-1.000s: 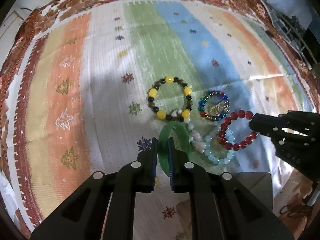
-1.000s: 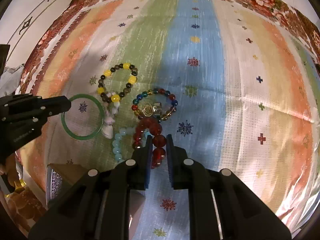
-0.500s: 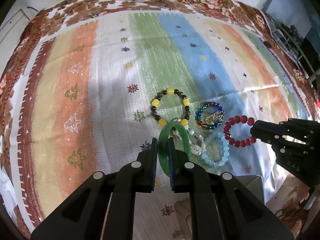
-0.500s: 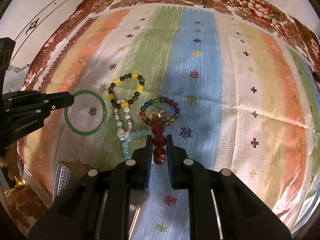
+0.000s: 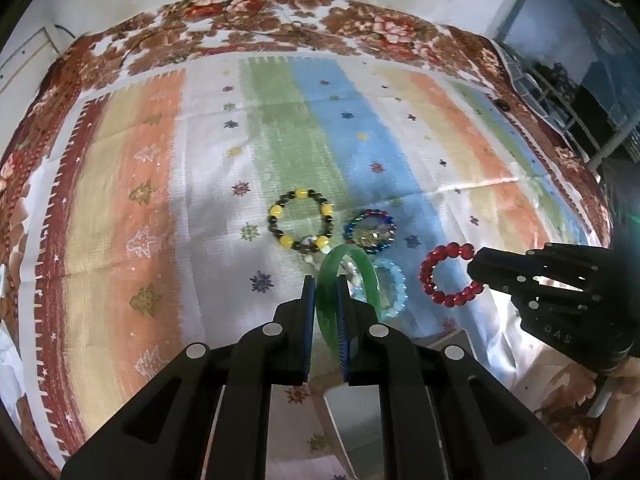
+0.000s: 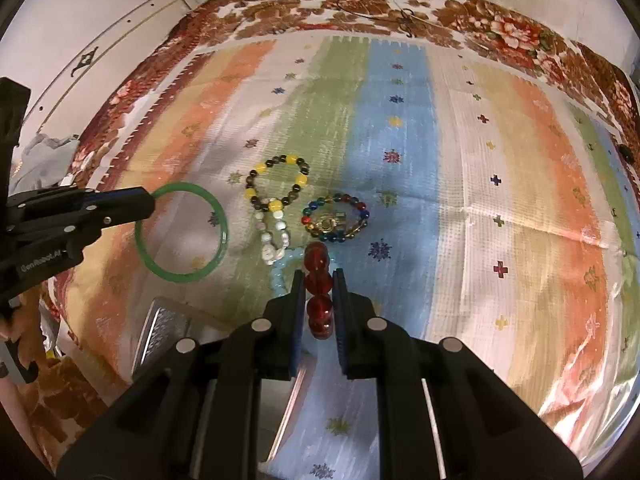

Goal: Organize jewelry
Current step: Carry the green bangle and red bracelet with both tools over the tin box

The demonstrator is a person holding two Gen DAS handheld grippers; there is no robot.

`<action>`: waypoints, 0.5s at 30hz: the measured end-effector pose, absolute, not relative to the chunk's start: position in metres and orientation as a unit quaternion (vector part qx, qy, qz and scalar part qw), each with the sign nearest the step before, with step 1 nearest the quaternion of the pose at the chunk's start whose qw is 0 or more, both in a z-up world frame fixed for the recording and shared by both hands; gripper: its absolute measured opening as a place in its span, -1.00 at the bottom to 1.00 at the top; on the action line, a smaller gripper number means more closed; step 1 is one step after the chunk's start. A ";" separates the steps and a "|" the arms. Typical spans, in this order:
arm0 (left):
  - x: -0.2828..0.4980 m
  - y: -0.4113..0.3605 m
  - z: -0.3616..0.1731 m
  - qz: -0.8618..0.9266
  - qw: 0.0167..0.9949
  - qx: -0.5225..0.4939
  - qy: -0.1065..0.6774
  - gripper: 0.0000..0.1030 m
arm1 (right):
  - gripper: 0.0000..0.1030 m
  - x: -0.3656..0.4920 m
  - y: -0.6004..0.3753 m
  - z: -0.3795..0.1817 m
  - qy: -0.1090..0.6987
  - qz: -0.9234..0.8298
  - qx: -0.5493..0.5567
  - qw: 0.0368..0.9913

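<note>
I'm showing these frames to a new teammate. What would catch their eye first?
Two lifted bracelets: the left gripper clamps a green bangle, the right gripper a red bead bracelet. Beyond them, on the striped cloth, lie a yellow-and-dark bead bracelet and a multicolored one.

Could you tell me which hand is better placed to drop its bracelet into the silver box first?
Probably the left: the left tongs, shut on the green bangle, hang above the silver box. The right tongs, gripping the red bead bracelet, sit nearer its right edge.
</note>
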State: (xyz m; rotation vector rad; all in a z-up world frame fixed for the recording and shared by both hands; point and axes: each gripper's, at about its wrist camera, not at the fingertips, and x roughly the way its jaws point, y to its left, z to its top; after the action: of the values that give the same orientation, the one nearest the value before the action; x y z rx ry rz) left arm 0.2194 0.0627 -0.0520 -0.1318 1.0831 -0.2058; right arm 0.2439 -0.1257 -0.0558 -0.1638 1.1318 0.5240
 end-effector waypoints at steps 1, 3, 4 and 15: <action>0.218 0.062 -0.051 -0.098 0.851 -0.063 0.512 -0.82 | -0.71 0.242 -0.126 -0.054 0.527 0.246 -0.077 0.810; 0.215 0.061 -0.049 -0.095 0.853 -0.062 0.509 -0.81 | -0.71 0.236 -0.127 -0.049 0.521 0.248 -0.078 0.813; 0.213 0.061 -0.048 -0.096 0.854 -0.063 0.508 -0.81 | -0.71 0.233 -0.127 -0.048 0.518 0.248 -0.078 0.815; 0.178 0.052 -0.043 -0.108 0.860 -0.062 0.494 -0.81 | -0.71 0.203 -0.127 -0.031 0.485 0.270 -0.075 0.828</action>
State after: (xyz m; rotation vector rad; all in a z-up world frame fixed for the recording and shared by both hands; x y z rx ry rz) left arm 0.1783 0.0516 -0.0426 -0.1298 1.0374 -0.2260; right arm 0.2026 -0.1266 -0.0305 -0.1596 1.0306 0.5734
